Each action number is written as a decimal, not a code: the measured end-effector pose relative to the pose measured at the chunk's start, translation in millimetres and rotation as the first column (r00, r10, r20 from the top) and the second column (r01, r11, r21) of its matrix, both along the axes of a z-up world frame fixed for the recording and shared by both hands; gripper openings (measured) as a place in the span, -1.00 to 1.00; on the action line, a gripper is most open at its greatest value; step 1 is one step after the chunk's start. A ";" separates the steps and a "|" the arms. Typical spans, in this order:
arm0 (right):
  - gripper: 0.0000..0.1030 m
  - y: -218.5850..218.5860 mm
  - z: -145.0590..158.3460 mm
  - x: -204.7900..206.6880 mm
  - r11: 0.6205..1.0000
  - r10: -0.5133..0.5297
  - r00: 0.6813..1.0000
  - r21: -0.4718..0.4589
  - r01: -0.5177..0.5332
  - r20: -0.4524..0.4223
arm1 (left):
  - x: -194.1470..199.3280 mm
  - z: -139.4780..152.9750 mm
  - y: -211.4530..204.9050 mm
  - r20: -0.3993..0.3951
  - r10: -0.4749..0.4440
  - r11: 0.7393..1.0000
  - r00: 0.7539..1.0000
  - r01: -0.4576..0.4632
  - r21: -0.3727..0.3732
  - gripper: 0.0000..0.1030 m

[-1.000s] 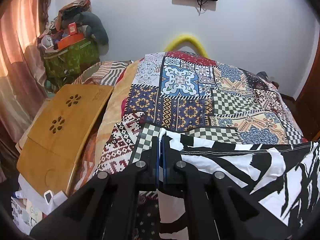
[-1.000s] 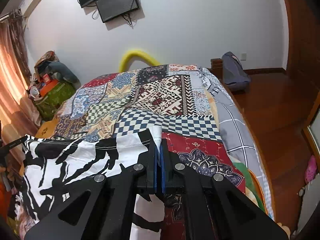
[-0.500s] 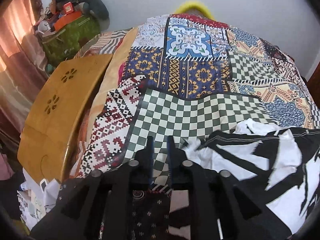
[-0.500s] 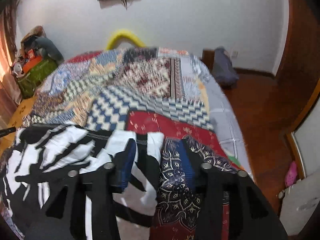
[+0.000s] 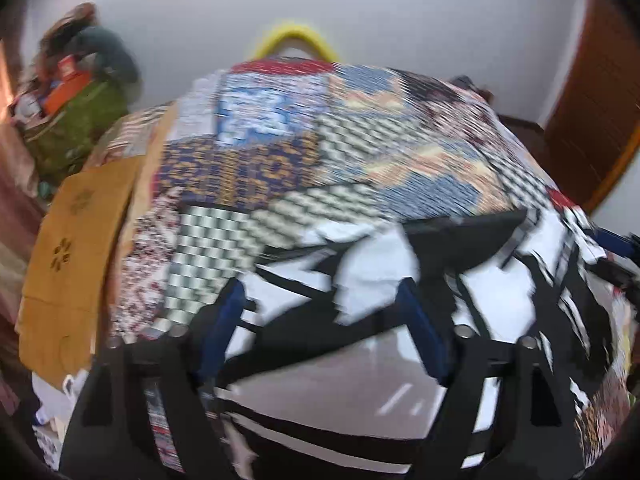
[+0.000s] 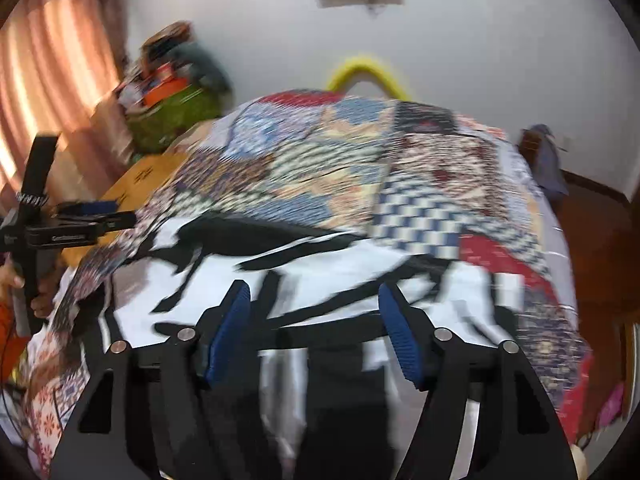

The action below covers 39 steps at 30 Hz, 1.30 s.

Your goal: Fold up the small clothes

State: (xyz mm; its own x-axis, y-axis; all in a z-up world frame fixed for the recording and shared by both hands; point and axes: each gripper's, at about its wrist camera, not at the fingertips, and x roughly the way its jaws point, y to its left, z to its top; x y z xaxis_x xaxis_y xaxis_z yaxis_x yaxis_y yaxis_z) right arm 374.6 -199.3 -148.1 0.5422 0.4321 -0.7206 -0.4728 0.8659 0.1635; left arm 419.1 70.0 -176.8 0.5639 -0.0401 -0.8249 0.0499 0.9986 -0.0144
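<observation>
A black-and-white patterned garment [image 5: 400,280] lies spread on the patchwork bedspread [image 5: 280,160]; it also shows in the right wrist view [image 6: 320,272]. My left gripper [image 5: 322,296] is open and empty above the garment's left part. My right gripper [image 6: 314,300] is open and empty above its right part. The left gripper shows at the left edge of the right wrist view [image 6: 84,220]. Both views are motion-blurred.
A wooden lap tray [image 5: 72,240] lies along the bed's left side. A cluttered green box [image 5: 76,128] stands in the far left corner by a curtain [image 6: 52,80]. A yellow curved object [image 5: 292,38] is behind the bed. Wooden floor [image 6: 600,240] is on the right.
Both grippers let go of the garment's top corners and opened wide. The garment now lies flat on the bed. Both grippers have drawn back over it.
</observation>
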 end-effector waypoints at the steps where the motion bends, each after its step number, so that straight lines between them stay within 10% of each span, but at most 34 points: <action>1: 0.24 7.4 -3.0 -1.1 1.000 0.020 1.000 -0.002 -0.020 -0.009 | -1.3 -3.6 -9.0 -0.010 -0.023 1.000 1.000 0.023 -0.007 0.61; 17: 0.39 49.1 -63.2 -22.1 0.962 0.186 0.968 -0.167 -0.214 -0.171 | -25.7 -69.4 -54.6 -0.138 -0.164 0.977 0.977 0.179 0.111 0.74; 39: 0.42 -61.5 -60.7 -77.6 0.982 -0.085 0.978 -0.180 0.050 -0.189 | -123.0 -73.5 49.7 -0.134 0.111 0.974 0.985 -0.081 0.214 0.84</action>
State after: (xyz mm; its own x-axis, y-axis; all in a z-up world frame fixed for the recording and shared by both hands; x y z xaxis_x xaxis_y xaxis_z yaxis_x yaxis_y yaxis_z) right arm 297.0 -260.8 -208.8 0.4074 0.2581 -0.8760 -0.3859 0.9180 0.0909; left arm 296.1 119.6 -250.3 0.4312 0.1885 -0.8823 -0.0339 0.9806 0.1930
